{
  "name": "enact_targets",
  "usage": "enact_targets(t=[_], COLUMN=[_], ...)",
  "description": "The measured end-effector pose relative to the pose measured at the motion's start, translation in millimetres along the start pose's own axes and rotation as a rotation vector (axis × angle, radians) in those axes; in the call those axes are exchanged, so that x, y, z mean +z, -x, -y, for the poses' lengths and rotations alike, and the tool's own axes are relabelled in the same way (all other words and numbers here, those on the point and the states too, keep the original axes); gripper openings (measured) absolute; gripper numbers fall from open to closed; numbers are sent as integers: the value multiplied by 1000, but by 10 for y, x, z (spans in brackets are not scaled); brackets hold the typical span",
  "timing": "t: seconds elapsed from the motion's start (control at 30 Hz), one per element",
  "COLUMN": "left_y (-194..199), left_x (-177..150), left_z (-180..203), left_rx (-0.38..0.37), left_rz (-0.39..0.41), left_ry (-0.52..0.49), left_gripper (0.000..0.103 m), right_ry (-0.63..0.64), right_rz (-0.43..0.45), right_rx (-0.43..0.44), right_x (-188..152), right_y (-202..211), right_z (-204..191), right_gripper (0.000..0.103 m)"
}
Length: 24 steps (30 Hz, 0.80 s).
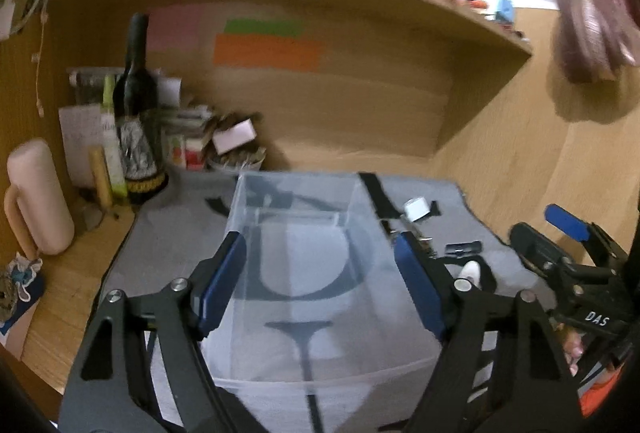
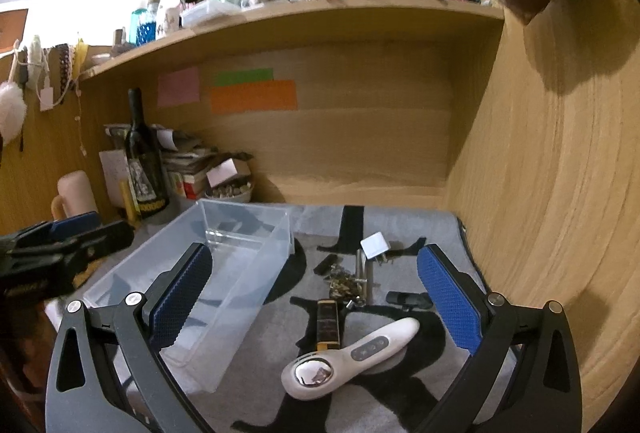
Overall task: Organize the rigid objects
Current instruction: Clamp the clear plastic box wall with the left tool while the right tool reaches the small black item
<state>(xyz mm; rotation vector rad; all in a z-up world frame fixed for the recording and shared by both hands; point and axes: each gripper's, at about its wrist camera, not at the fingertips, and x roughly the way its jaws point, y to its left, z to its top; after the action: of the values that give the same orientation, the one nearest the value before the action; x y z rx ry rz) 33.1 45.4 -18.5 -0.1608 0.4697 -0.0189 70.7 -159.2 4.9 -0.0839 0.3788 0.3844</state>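
Observation:
A clear plastic bin [image 1: 372, 217] [image 2: 276, 233] sits empty on a grey mat. My left gripper [image 1: 320, 277] is open, its fingers wide above the bin. My right gripper [image 2: 316, 297] is open above loose items on the mat: a white handheld device with a metal head [image 2: 352, 357], a dark rectangular lighter-like bar [image 2: 329, 325], a white plug adapter [image 2: 374, 246] [image 1: 416, 208], a pile of small metal parts [image 2: 346, 283], and a small black clip [image 2: 406, 299] [image 1: 464, 247]. The left gripper also shows at the left edge of the right wrist view [image 2: 60, 245].
A dark wine bottle [image 2: 142, 161] [image 1: 134, 121], a pink mug [image 1: 38, 201], papers and a small bowl [image 2: 230, 191] crowd the back left corner. A wooden shelf [image 2: 300, 17] hangs overhead and a wooden wall [image 2: 540, 173] stands at the right.

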Motion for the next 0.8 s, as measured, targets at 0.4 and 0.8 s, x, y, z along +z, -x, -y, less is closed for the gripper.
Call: enact_targets(t=[0.4, 0.8], left_y=[-505, -1026], left_x=[97, 5], left_z=[-616, -844], left_rx=[107, 30], left_rz=[-195, -439], left_ry=[2, 13], left_gripper=[58, 31], right_ry=[10, -85], right_rz=[-130, -339], right_rx=[-45, -106], right_x=[-26, -50], right_y=[-392, -895], right_z=[134, 666], right_gripper=[79, 56])
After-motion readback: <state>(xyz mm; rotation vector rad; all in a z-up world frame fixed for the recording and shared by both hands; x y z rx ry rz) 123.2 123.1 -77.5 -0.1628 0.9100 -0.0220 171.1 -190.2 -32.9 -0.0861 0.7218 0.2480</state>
